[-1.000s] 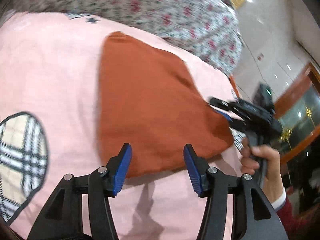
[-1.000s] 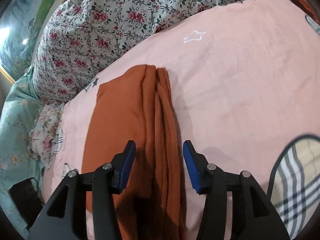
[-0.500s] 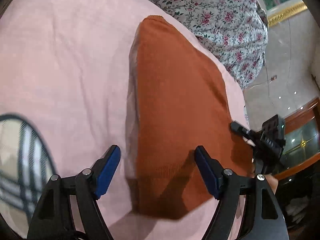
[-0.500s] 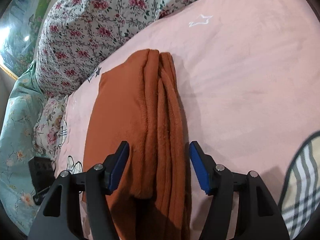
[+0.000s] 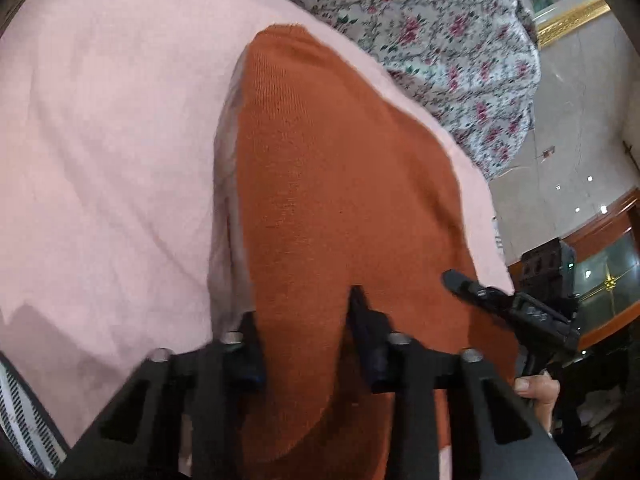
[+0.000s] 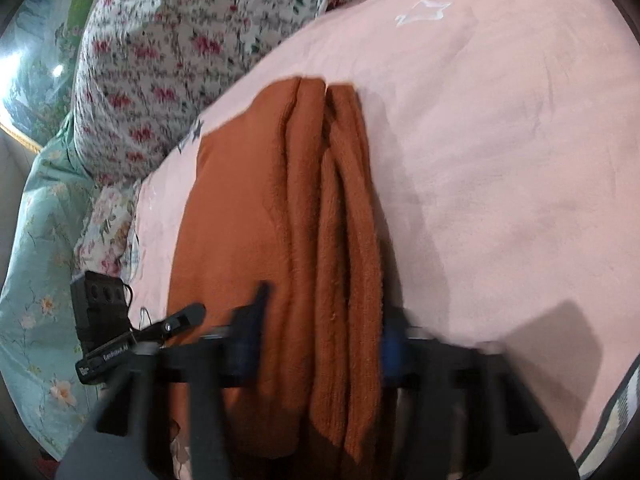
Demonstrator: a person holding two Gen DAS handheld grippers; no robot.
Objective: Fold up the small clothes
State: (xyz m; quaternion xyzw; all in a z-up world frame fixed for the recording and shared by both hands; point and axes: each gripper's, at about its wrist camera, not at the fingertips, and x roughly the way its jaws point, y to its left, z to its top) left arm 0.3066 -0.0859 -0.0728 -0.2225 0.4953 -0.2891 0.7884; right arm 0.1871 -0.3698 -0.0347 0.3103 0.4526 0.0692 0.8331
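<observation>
A folded rust-orange knit garment (image 5: 340, 180) lies on the pink bed sheet (image 5: 100, 160). My left gripper (image 5: 304, 316) is at its near left edge. The jaws are closing, and the pads pinch a width of the knit between them. In the right wrist view the same garment (image 6: 248, 200) shows its stacked fold edges along the right side. My right gripper (image 6: 324, 328) straddles those layers near the front end. Its jaws are closing too, and both pads press on the bundle. The fingers are blurred in both views.
A floral quilt (image 5: 440, 20) is heaped behind the garment. A plaid-print patch (image 5: 24, 420) lies at the sheet's near corner. A teal flowered cover (image 6: 32, 260) lies left of the sheet. A hand (image 5: 538, 394) shows at the right, past the bed's edge.
Both grippers came forward and down onto the garment's near end. Their jaws, wide apart half a second ago, have narrowed onto the cloth.
</observation>
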